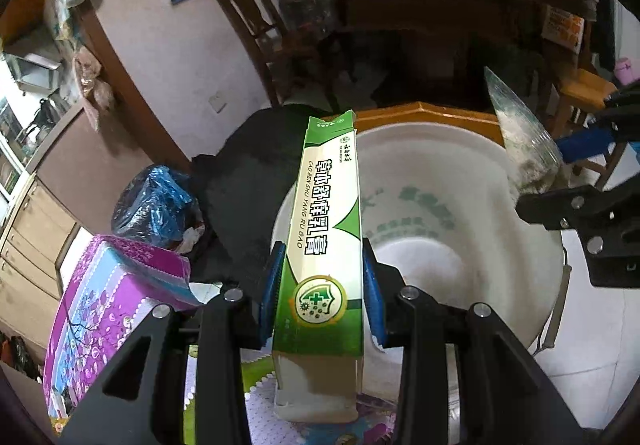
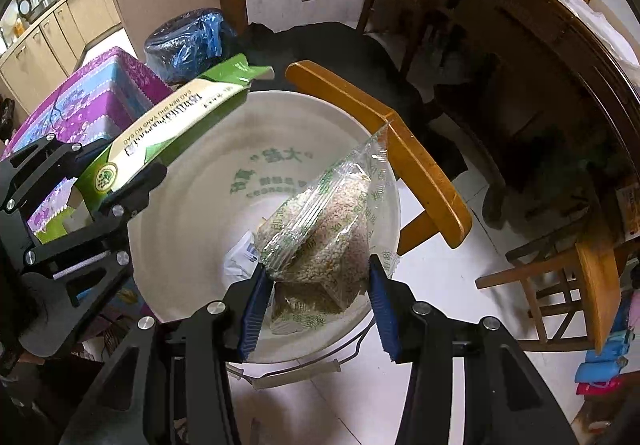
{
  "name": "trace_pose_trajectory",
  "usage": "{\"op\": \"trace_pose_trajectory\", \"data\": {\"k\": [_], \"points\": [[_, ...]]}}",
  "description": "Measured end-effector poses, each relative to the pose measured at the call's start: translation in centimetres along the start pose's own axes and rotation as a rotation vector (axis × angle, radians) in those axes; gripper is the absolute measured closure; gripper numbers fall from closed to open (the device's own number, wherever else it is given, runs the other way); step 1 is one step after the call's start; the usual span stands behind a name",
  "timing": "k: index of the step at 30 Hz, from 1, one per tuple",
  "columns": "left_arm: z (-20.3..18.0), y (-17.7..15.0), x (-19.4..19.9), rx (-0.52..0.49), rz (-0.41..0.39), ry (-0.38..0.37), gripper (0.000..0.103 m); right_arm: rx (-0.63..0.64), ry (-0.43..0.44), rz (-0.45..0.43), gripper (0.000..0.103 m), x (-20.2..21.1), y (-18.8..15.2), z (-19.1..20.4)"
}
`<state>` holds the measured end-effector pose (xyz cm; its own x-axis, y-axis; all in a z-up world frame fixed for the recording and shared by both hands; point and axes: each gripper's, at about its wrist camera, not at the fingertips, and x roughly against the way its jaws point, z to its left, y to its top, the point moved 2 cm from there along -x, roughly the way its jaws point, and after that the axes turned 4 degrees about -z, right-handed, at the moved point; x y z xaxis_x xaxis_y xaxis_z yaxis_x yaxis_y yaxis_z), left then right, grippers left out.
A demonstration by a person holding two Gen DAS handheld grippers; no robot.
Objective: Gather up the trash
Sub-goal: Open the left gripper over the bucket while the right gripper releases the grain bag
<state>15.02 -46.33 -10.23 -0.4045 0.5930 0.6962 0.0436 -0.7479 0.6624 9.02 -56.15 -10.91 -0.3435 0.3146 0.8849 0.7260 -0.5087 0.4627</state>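
Observation:
My left gripper point(image 1: 323, 287) is shut on a long green and white carton point(image 1: 328, 229) and holds it over the left rim of a white bucket point(image 1: 460, 245). The carton also shows in the right wrist view point(image 2: 176, 125). My right gripper point(image 2: 316, 293) is shut on a clear plastic bag of grains point(image 2: 324, 229) and holds it above the white bucket point(image 2: 192, 213). A second grain packet point(image 2: 308, 305) and a white scrap of paper point(image 2: 240, 261) lie inside the bucket. The bag also shows in the left wrist view point(image 1: 524, 141).
A purple patterned box point(image 1: 104, 309) stands left of the bucket. A blue bag-lined bin point(image 2: 184, 45) and a black bag point(image 2: 332, 45) sit behind it. A wooden chair point(image 2: 400, 149) stands at the bucket's far right, and a wooden table point(image 2: 520, 25) lies beyond.

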Motion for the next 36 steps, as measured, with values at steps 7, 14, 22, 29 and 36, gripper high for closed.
{"op": "trace_pose_trajectory", "data": {"k": [7,14,22,29,36], "points": [[0.3,-0.6,-1.3,0.002,0.043,-0.011,0.068,0.014,-0.012,0.032,0.055,-1.3,0.3,-0.3],[0.4,-0.6,-2.0,-0.003,0.076,-0.025,0.068,0.043,-0.024,0.076,0.055,-2.1,0.9,-0.1],[0.9,0.6,-1.5,0.007,0.072,-0.065,0.067,0.046,-0.029,0.082,0.055,-1.8,1.9,-0.4],[1.8,1.0,-1.4,0.058,0.057,-0.072,0.067,0.043,-0.009,0.081,0.051,-1.8,1.8,-0.5],[1.7,1.0,-1.1,0.056,0.050,-0.067,0.065,0.028,0.007,0.054,0.051,-1.0,2.2,-0.6]]}}
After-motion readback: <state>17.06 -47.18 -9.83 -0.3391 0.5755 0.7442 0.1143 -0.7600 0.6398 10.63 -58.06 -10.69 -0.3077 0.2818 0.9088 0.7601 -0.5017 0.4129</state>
